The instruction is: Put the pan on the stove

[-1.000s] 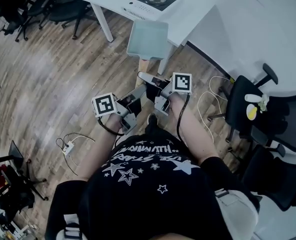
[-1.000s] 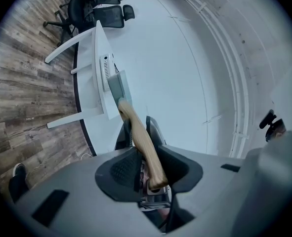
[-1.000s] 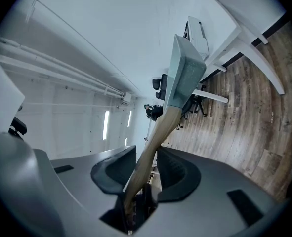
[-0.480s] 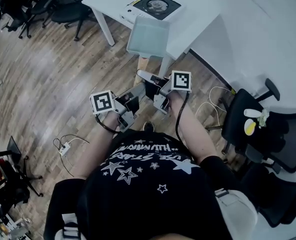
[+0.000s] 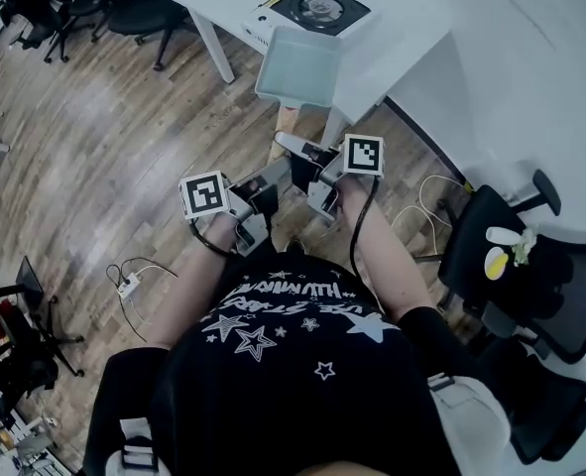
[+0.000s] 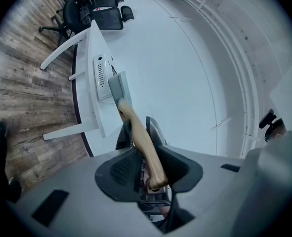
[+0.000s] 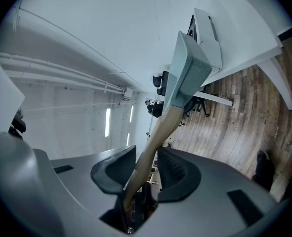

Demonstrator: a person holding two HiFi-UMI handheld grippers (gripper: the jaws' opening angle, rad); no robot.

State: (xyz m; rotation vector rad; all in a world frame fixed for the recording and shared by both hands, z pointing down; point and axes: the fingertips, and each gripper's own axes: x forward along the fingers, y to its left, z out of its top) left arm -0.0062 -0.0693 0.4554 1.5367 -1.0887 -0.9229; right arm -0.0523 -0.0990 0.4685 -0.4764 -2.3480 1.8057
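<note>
A square pale-green pan [image 5: 297,65] with a wooden handle [image 5: 290,119] hangs in the air at the near edge of the white table [image 5: 421,28]. The black-topped stove [image 5: 318,10] sits on that table just beyond the pan. Both grippers hold the handle: my left gripper [image 5: 271,182] from the left and my right gripper [image 5: 300,159] from the right. In the left gripper view the handle's end [image 6: 146,152] is pinched between the pads, with the pan [image 6: 119,87] pointing at the stove [image 6: 102,76]. In the right gripper view the handle [image 7: 153,139] runs between the shut jaws up to the pan [image 7: 187,68].
Black office chairs [image 5: 530,256] stand to the right, and more chairs [image 5: 124,8] at the top left. A power strip with cables [image 5: 126,286] lies on the wooden floor at the left. White cables [image 5: 426,201] trail near the table leg.
The person and both grippers have moved forward toward the table. The pan now overlaps the table's near edge, closer to the stove. Both grips are unchanged.
</note>
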